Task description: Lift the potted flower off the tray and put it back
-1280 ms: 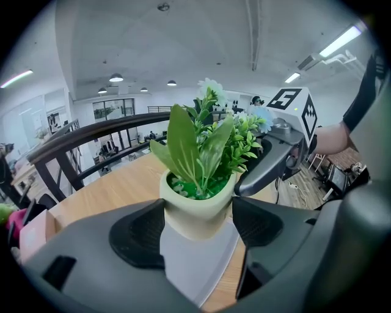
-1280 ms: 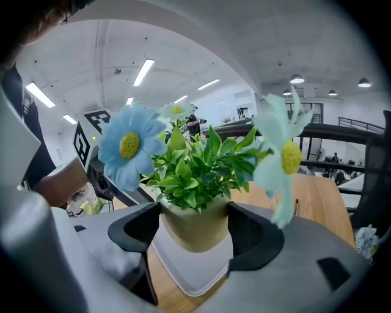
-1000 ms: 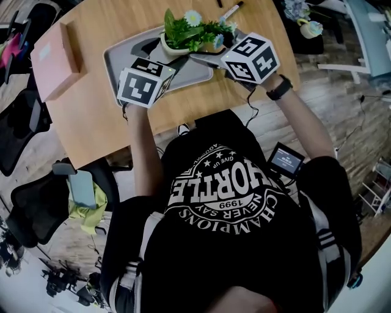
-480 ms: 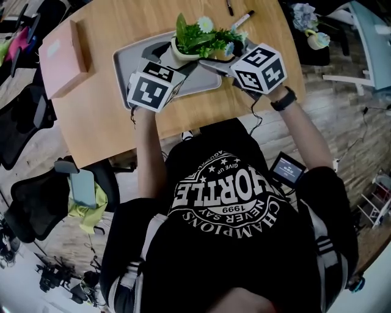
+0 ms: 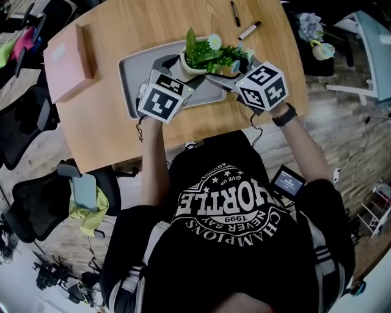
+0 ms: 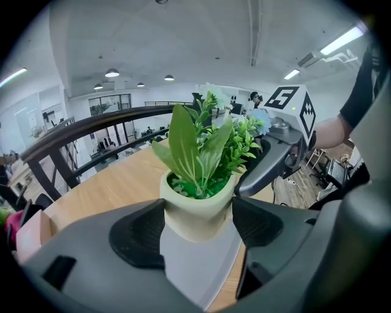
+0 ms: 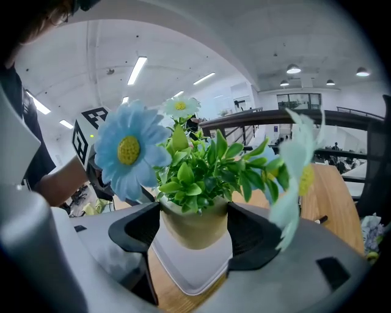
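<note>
A cream pot of green leaves with blue and white flowers (image 5: 197, 61) hangs a little above the grey tray (image 5: 131, 82) on the wooden table. My left gripper (image 5: 178, 66) is shut on the pot (image 6: 197, 214) from one side, a pad on each flank. From the opposite side my right gripper (image 5: 214, 74) is shut on the same pot (image 7: 194, 227). The tray (image 7: 189, 272) shows below the pot's base, with a gap. The right gripper's arm (image 6: 269, 165) appears behind the leaves in the left gripper view.
A pink box (image 5: 67, 52) lies on the table left of the tray. A marker (image 5: 250, 29) and a pen (image 5: 234, 12) lie beyond the tray at the right. Office chairs (image 5: 36, 202) stand round the table's near edge.
The head view has shifted, so table and tray sit lower and further right in the frame. Both grippers remain closed on the pot over the tray's right part.
</note>
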The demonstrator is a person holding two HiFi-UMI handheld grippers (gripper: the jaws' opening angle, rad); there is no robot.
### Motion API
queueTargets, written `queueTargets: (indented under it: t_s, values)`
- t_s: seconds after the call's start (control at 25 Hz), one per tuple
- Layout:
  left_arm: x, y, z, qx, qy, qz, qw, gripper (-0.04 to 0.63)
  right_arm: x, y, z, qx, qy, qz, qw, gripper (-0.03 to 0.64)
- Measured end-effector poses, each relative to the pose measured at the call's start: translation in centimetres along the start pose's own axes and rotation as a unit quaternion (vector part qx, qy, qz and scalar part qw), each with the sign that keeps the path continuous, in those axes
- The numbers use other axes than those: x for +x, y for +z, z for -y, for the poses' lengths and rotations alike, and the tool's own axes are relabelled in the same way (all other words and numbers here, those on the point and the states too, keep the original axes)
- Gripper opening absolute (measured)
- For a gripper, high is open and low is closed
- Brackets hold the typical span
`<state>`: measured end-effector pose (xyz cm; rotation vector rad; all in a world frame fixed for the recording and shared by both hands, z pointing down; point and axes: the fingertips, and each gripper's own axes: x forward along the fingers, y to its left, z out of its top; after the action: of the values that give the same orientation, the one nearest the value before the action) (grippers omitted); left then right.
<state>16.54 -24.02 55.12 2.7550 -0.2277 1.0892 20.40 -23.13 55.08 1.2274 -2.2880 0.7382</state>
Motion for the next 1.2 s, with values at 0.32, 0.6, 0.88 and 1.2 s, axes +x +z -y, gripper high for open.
queueTargets:
  t_s: [0.32,0.6,0.88,1.2]
  values:
    - [1.6,-0.8,-0.5,-0.016,-0.006,-0.008,0.9998,0.364,1.0,-1.0,1.0,-0.004,-0.002,-0.014,1.0,0.352]
    - [3.1,-1.7,-1.4,-0.025,-0.013,-0.009,0.9996,0.364,2.2,-1.7,2.1,0.0,-0.005,-0.023,1.0,0.351]
    - [4.4,-2.3,-1.5,-0.03,-0.025,-0.012,0.9992,0.364,3.0,-2.8,2.9,0.004,-0.01,-0.033,0.999,0.352]
    - [5.9,-3.1,-2.0,-0.038,-0.032,-0.017,0.9986,0.364,3.9,-3.9,3.9,0.008,-0.013,-0.044,0.999,0.353]
